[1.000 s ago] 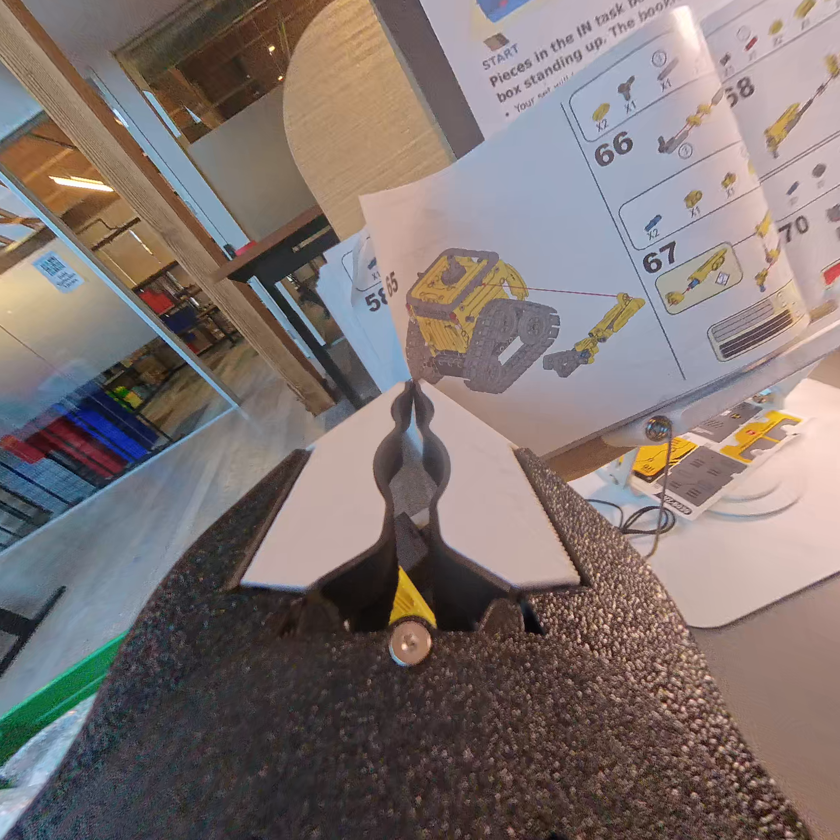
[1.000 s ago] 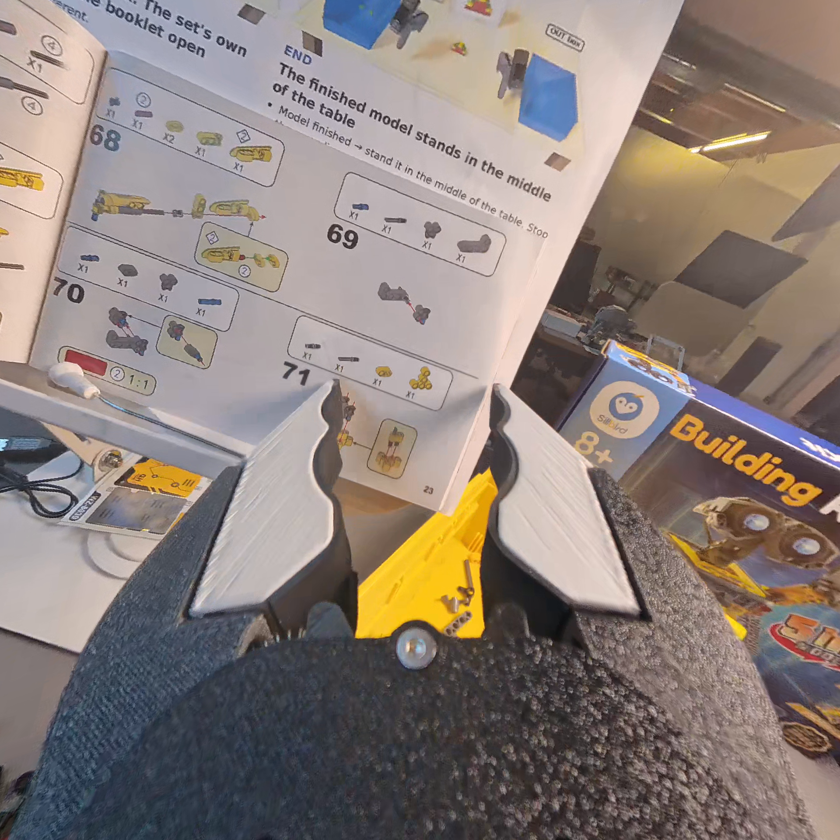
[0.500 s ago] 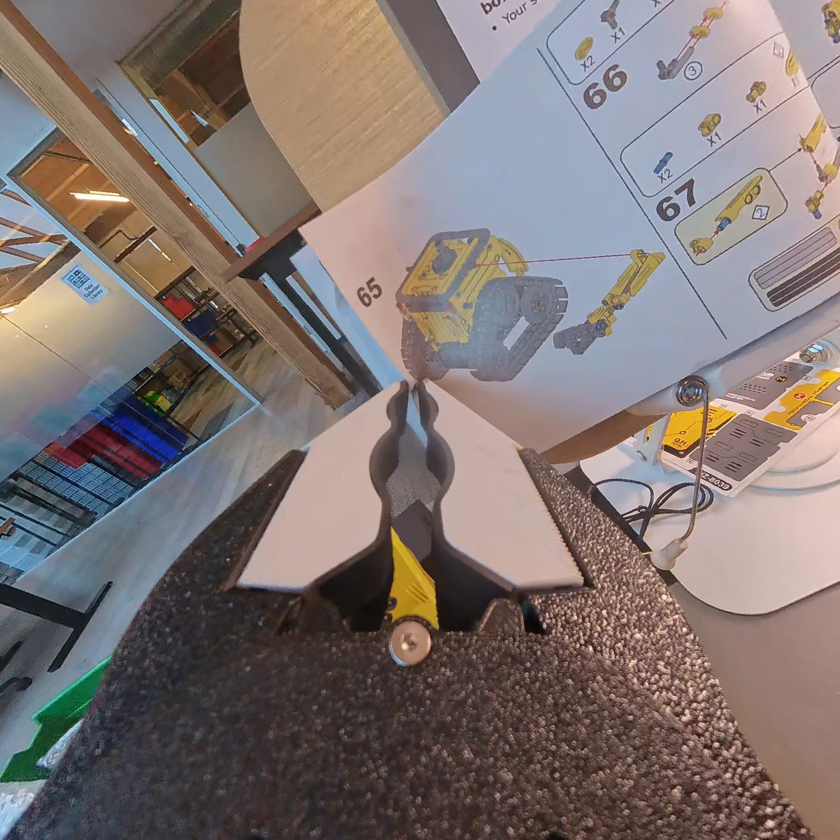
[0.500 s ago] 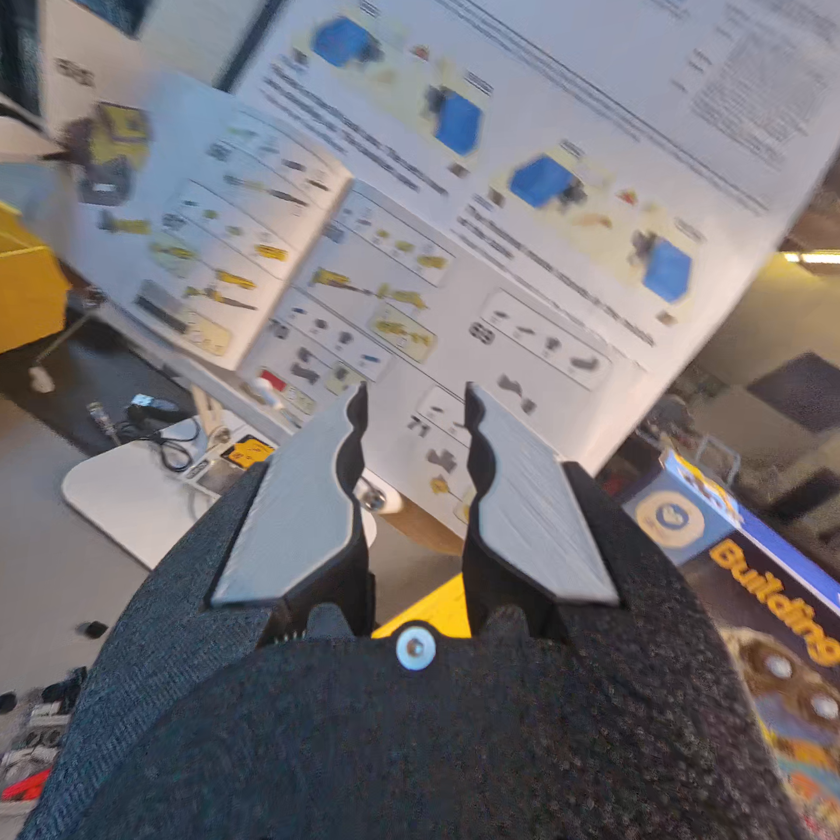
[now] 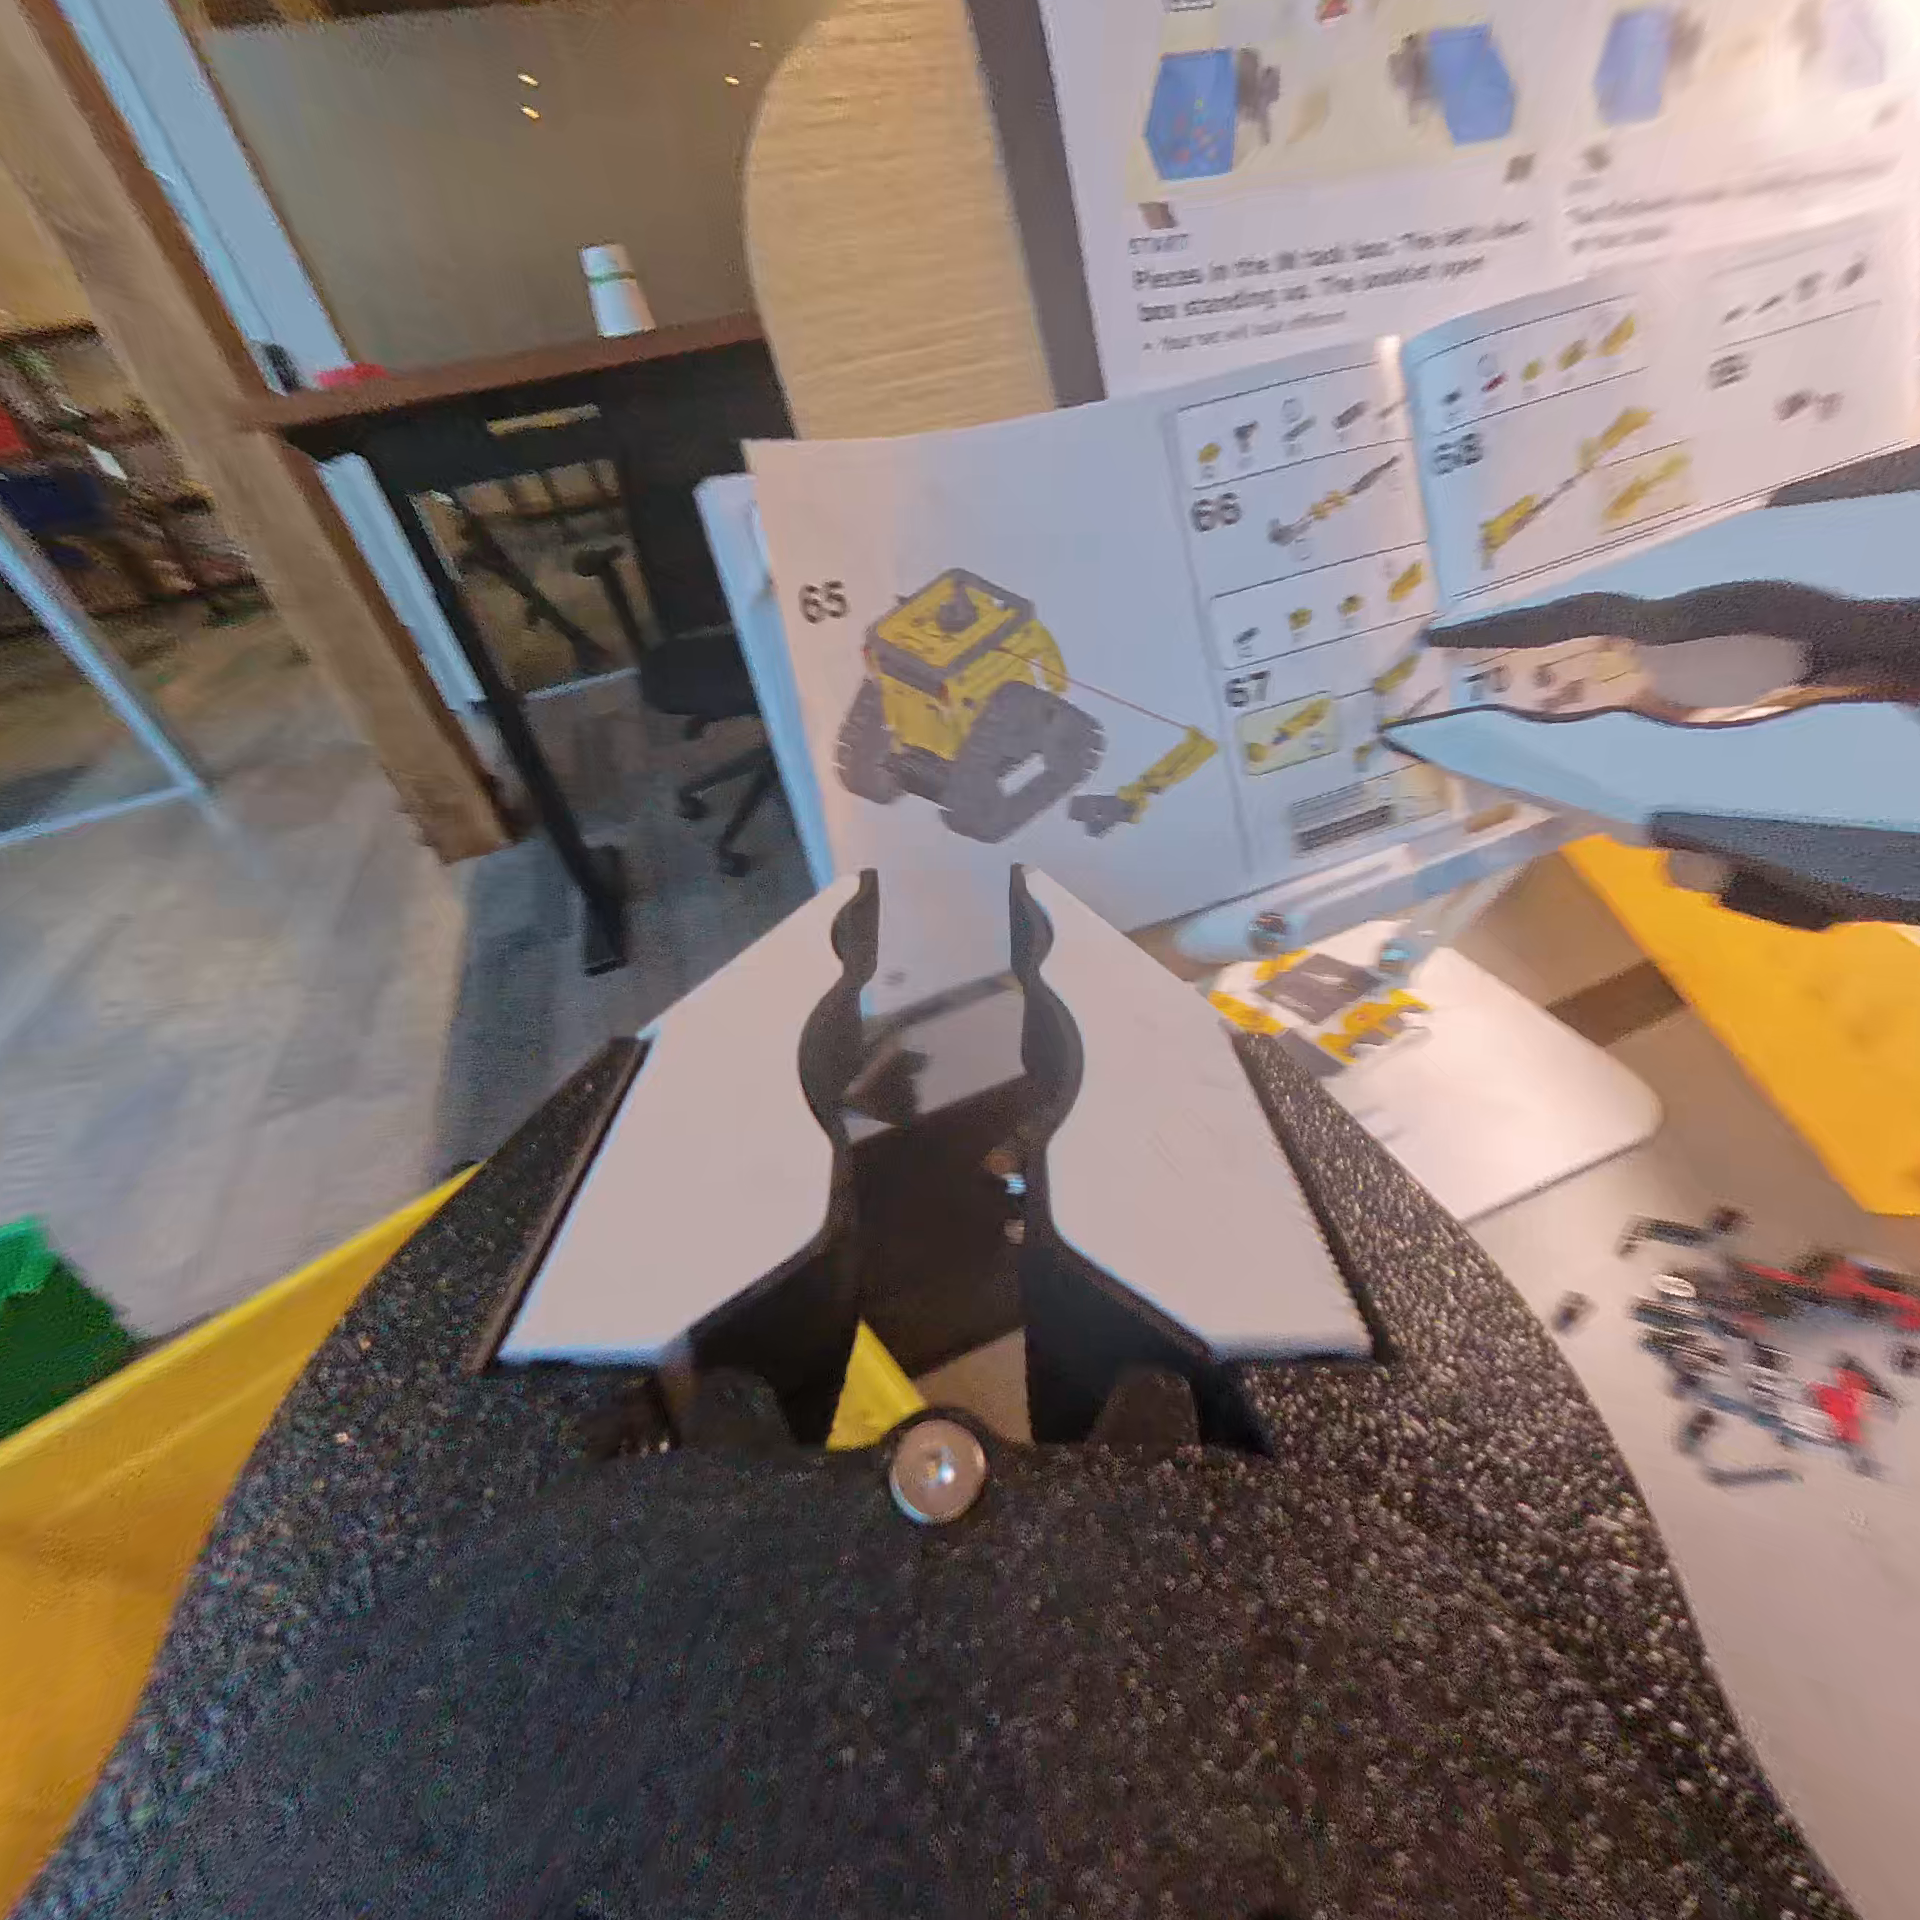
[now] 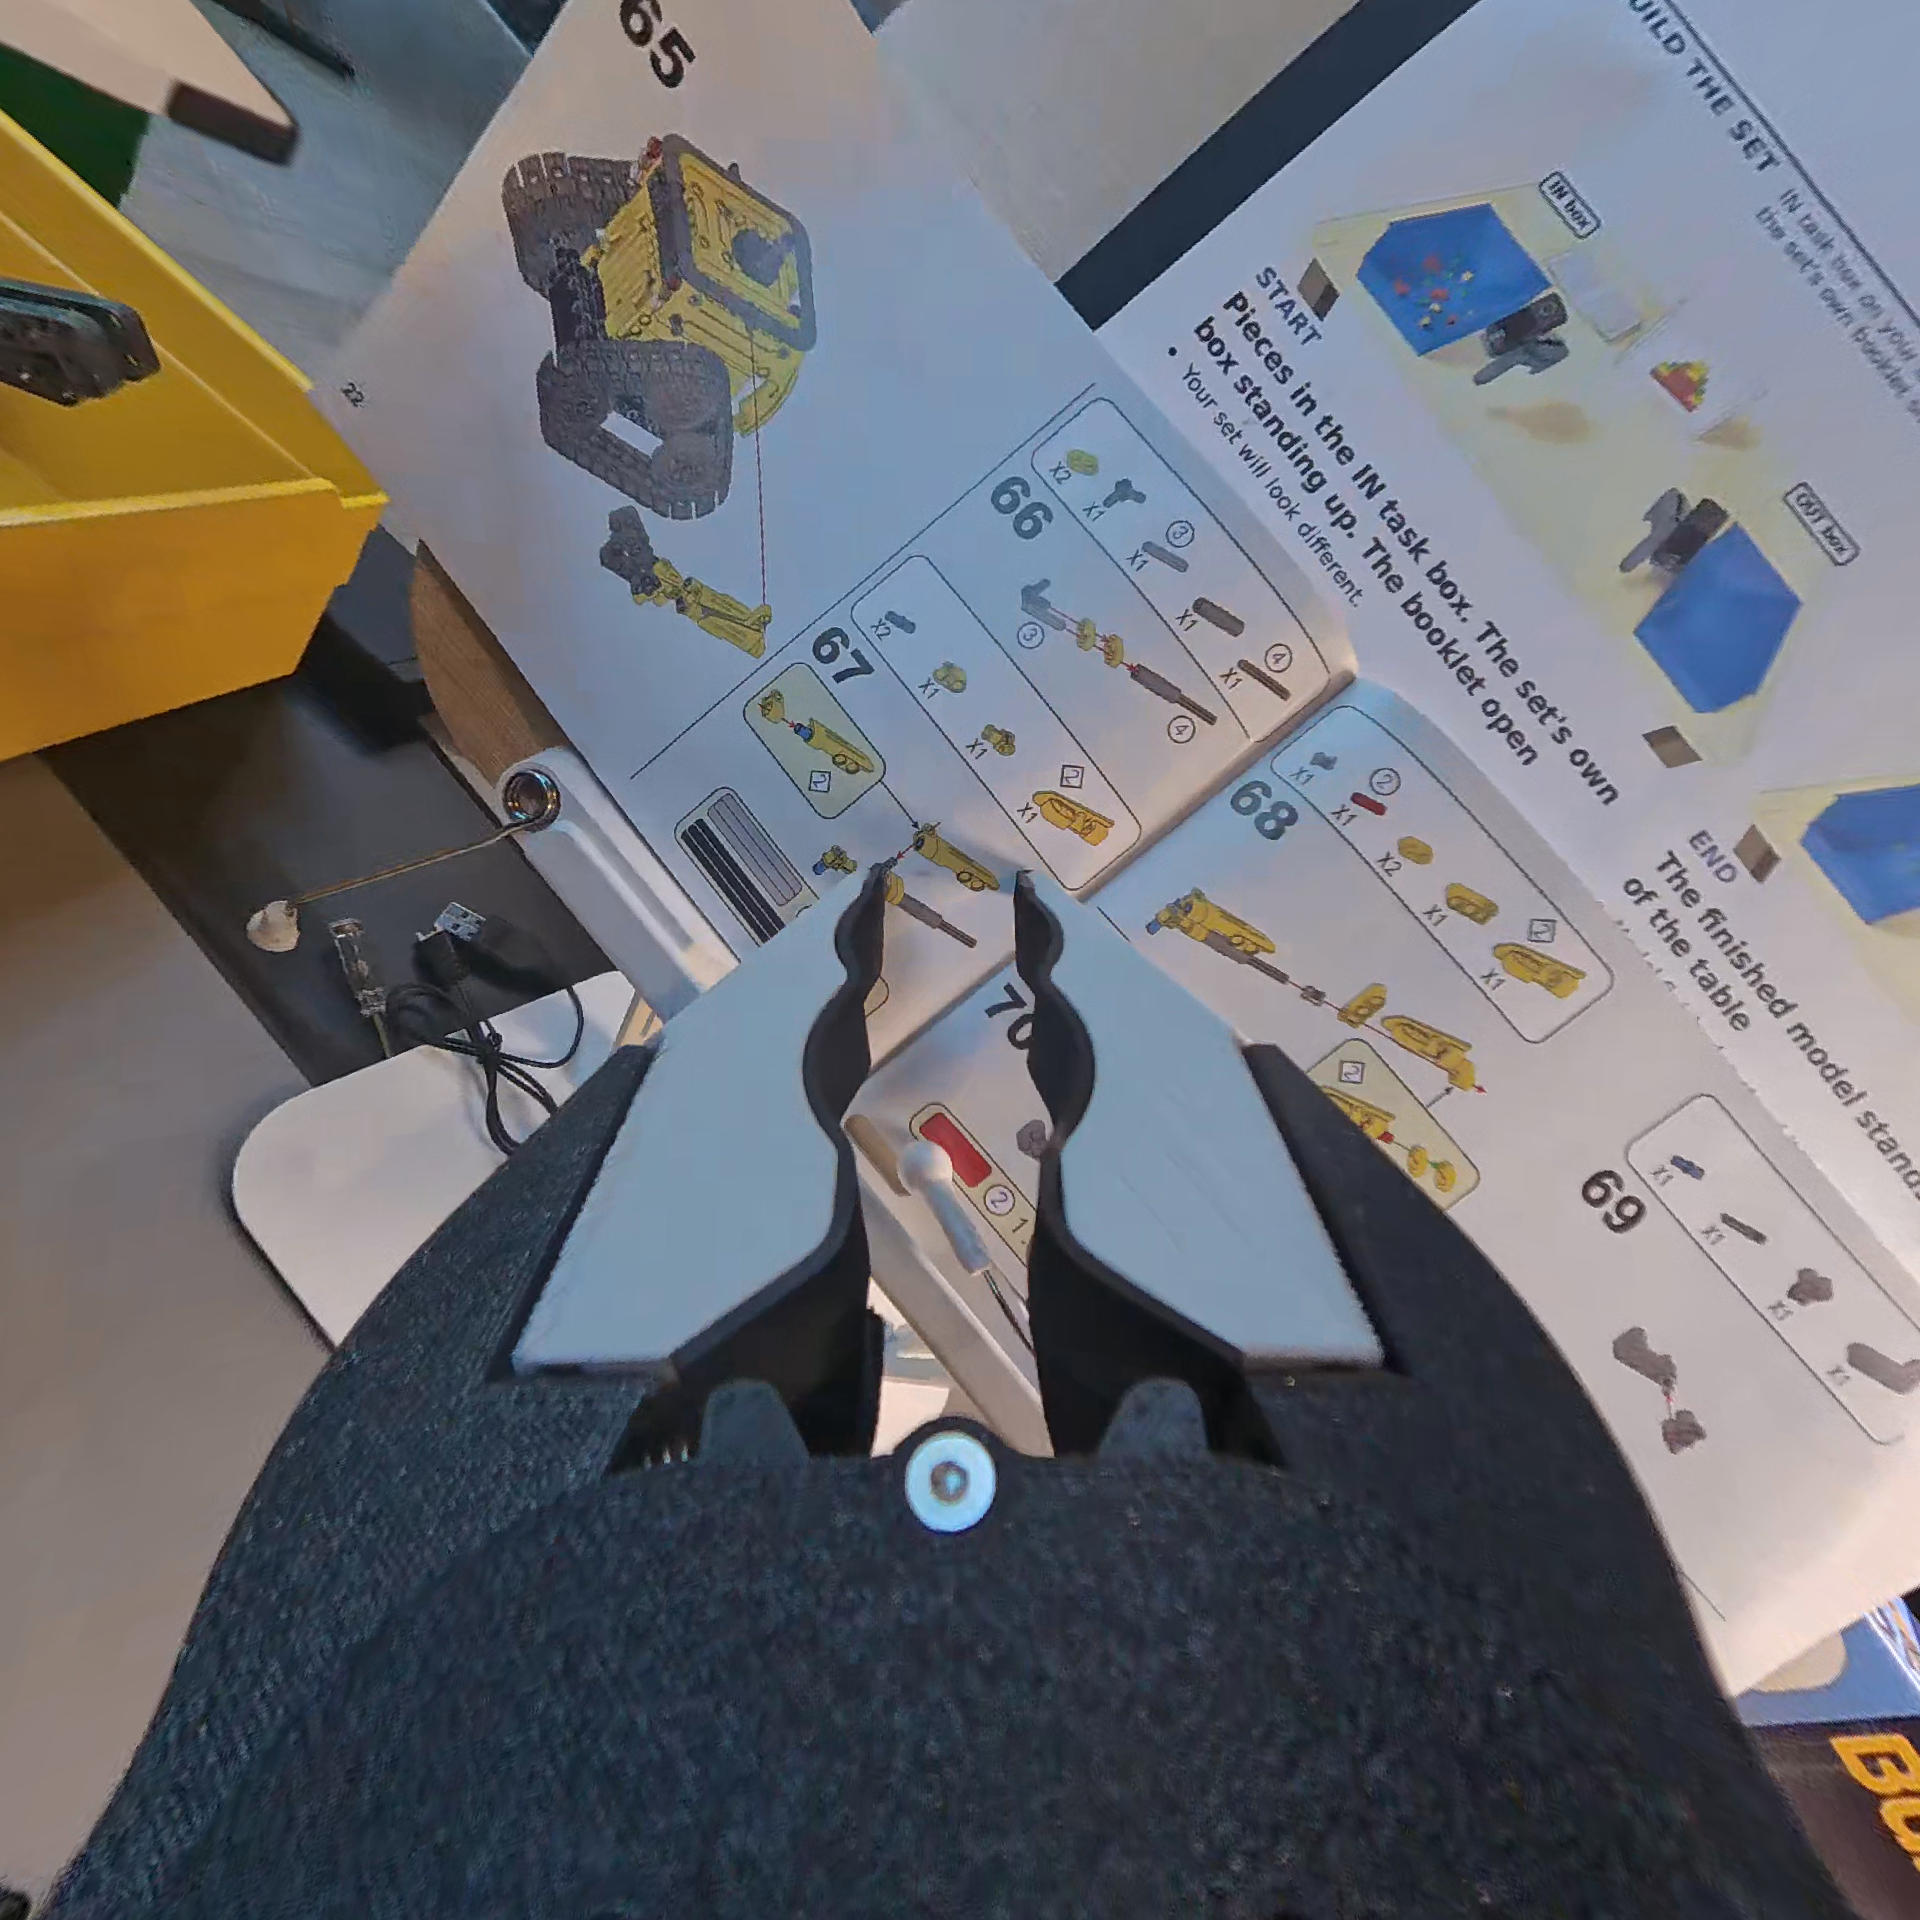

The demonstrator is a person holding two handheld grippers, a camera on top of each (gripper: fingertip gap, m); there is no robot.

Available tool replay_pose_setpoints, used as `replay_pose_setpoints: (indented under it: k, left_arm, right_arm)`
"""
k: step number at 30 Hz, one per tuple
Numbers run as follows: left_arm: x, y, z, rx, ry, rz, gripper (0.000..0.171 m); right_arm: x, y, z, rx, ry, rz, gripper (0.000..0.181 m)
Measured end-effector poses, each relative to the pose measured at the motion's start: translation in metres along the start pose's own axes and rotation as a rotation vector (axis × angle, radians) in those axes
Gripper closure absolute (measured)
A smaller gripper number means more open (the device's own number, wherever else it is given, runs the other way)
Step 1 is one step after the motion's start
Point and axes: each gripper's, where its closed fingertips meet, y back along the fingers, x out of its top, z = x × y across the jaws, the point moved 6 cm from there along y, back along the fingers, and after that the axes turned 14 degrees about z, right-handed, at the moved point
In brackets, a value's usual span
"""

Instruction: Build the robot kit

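Pointing at the open instruction booklet on its white stand, the right gripper has its jaws apart and empty, just before the page. The left gripper, also parted and empty, hangs near the booklet's left page, with small loose building pieces on the table at its right.

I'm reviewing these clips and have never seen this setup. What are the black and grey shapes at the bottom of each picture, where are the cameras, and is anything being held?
Each picture comes from a camera mounted on a hand-held two-finger gripper, looking forward along its grey fingers. The left gripper and the right gripper are both open and hold nothing. The right one also enters the left view from the side. Both face an open instruction booklet propped on a white stand, with a larger printed sheet behind it. On the table lie small loose building pieces, a yellow bin and a black cable.
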Motion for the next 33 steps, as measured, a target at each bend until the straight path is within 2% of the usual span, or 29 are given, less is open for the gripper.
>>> replay_pose_setpoints:
  k: [5,6,8,11,14,15,19,23,25,29,31,33]
  left_arm:
    - [-0.026,0.009,0.056,-0.226,0.325,-0.122,0.146]
    - [-0.032,0.010,0.069,-0.258,0.429,-0.144,0.145]
    - [-0.041,0.011,0.094,-0.300,0.733,-0.149,0.141]
    - [-0.051,0.004,0.113,-0.272,1.133,-0.104,0.134]
    - [-0.068,-0.006,0.113,-0.127,1.457,0.009,0.119]
    - [-0.074,-0.007,0.110,-0.045,1.513,0.052,0.117]
    - [-0.076,-0.012,0.087,0.203,1.573,0.243,0.119]
    - [-0.085,-0.020,0.077,0.300,1.538,0.214,0.148]
    - [-0.084,-0.022,0.071,0.297,1.524,0.222,0.159]
    - [-0.069,-0.024,0.058,0.265,1.450,0.264,0.170]
    - [-0.054,-0.026,0.056,0.249,1.345,0.275,0.171]
    - [-0.041,-0.029,0.059,0.244,1.143,0.249,0.171]
  right_arm:
    - [-0.001,0.001,0.001,0.008,-0.055,0.023,0.156]
    - [-0.001,0.001,0.002,0.012,-0.059,0.022,0.157]
    - [0.000,0.001,0.002,0.020,-0.059,0.016,0.158]
    - [0.000,0.002,0.003,0.026,-0.054,0.008,0.158]
    - [0.000,0.001,0.004,0.024,-0.075,0.008,0.160]
    - [0.000,0.001,0.005,0.023,-0.088,0.011,0.161]
    - [-0.001,0.001,0.008,0.015,-0.149,0.022,0.167]
    - [-0.001,0.002,0.010,0.021,-0.193,0.026,0.168]
    - [-0.001,0.002,0.010,0.023,-0.193,0.027,0.168]
    - [-0.002,0.003,0.010,0.022,-0.211,0.045,0.168]
    - [-0.002,0.003,0.009,0.018,-0.215,0.047,0.168]
    - [-0.002,0.002,0.008,0.009,-0.202,0.043,0.167]
